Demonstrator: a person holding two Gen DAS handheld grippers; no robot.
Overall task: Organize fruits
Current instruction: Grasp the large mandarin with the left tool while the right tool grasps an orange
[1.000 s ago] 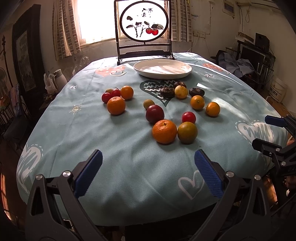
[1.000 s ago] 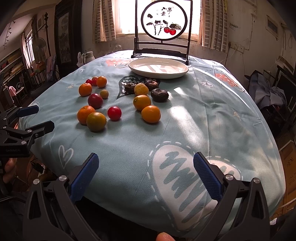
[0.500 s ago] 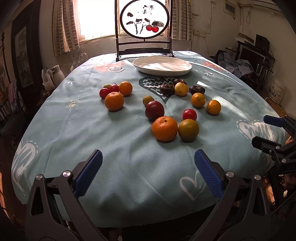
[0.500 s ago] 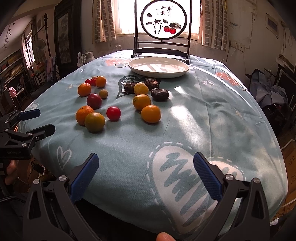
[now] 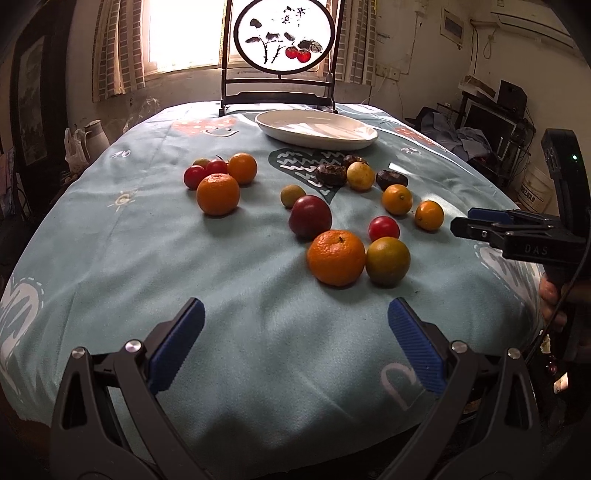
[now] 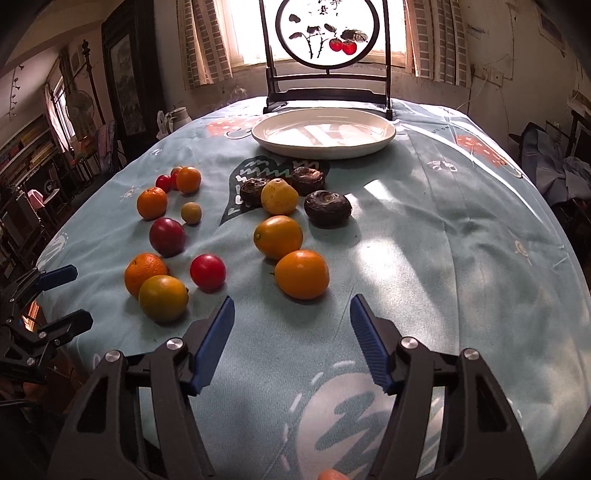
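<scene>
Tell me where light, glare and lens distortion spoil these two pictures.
Left wrist view: the bright window is blown out, and the fisheye bends the blue patterned tablecloth edges. Right wrist view: sun patches glare on the cloth, and the white oval plate reflects the window.

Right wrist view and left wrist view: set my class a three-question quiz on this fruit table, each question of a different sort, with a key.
1. True or false: the white plate already holds fruit.
2. Multiple choice: the fruit nearest the right gripper is A) the orange fruit, B) the dark red plum, C) the yellow fruit.
3. Fill in: the left gripper is ____ and holds nothing.

Key: 1 false, it holds none. 2 A. 3 open.
</scene>
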